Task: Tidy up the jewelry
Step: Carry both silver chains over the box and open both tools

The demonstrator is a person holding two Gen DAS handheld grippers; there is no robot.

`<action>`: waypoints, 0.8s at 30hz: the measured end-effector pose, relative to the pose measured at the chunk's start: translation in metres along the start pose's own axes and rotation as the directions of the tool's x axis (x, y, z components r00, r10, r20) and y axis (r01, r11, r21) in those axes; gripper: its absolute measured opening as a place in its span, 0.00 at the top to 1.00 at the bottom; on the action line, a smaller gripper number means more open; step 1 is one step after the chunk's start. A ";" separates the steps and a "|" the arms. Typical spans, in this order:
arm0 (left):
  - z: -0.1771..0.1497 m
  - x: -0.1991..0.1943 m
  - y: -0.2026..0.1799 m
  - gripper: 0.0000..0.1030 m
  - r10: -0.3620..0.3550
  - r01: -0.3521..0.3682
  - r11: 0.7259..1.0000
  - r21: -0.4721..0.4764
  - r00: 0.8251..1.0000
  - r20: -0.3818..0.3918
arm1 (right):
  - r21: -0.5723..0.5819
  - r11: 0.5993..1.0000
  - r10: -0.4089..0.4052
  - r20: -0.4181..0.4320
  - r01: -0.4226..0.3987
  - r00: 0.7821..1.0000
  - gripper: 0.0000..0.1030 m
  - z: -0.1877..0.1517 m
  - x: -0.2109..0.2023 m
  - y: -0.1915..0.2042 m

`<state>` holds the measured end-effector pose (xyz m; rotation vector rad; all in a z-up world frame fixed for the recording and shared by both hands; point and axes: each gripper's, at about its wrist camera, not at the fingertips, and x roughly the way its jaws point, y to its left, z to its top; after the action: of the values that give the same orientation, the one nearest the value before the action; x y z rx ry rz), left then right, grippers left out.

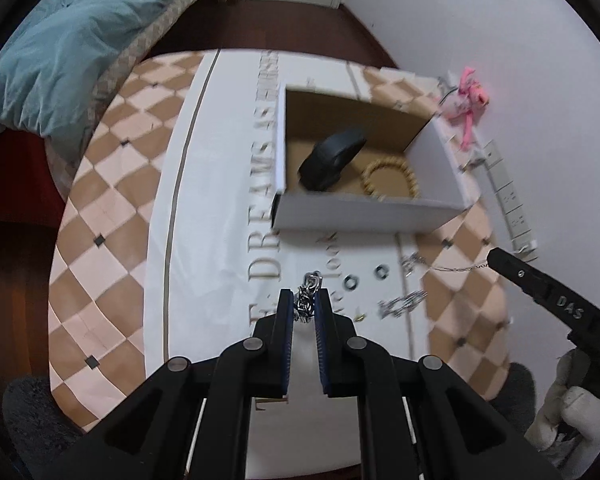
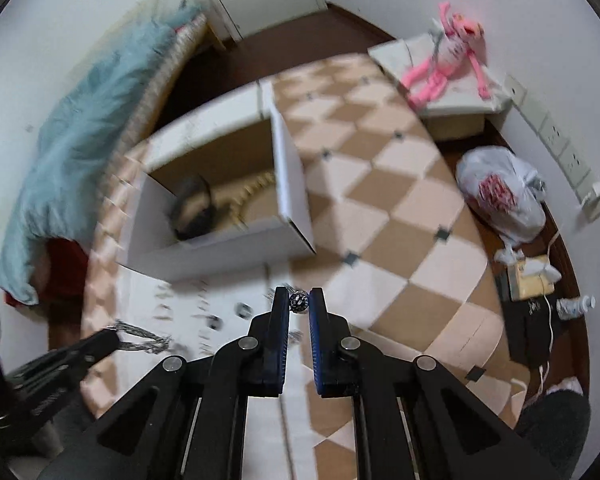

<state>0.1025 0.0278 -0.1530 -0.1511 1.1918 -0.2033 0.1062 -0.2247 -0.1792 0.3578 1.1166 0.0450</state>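
My left gripper [image 1: 303, 300] is shut on a chunky silver chain bracelet [image 1: 309, 285], held above the white printed cloth [image 1: 220, 200]. The same gripper [image 2: 114, 338] shows at the lower left of the right wrist view, the chain [image 2: 144, 340] hanging from it. My right gripper [image 2: 299, 296] is shut on a small round silver piece [image 2: 299, 303]; in the left wrist view a thin chain [image 1: 456, 268] trails from its tip [image 1: 494, 256]. An open white box [image 1: 364, 210] holds a black bangle [image 1: 332, 156] and a gold bead bracelet [image 1: 388, 180].
Two small rings [image 1: 354, 282] and another silver chain [image 1: 404, 302] lie on the cloth in front of the box. The checkered table [image 2: 380, 208] ends near a wall with a pink plush toy [image 2: 448, 64]. A plastic bag [image 2: 500, 196] sits on the floor. A blue blanket [image 1: 60, 52] lies on a bed.
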 end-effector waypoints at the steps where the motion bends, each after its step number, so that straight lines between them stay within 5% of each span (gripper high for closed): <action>1: 0.004 -0.007 -0.001 0.93 -0.012 0.012 1.000 -0.002 1.000 0.014 | -0.006 1.000 0.015 0.014 -0.015 1.000 0.90 0.005 -0.010 0.003; 15: 0.083 -0.069 -0.032 0.93 -0.149 0.142 0.988 0.064 0.979 0.137 | -0.134 0.982 0.154 0.158 -0.134 0.975 0.90 0.078 -0.102 0.053; 24: 0.109 -0.014 -0.032 0.93 -0.153 0.152 0.987 0.058 0.988 0.016 | -0.140 0.981 0.138 0.013 -0.135 0.990 0.90 0.111 -0.037 0.055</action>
<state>0.1969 0.0013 -0.0934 -0.1943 1.1536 -0.3693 0.1960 -0.2091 -0.0876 0.3096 1.0592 0.2386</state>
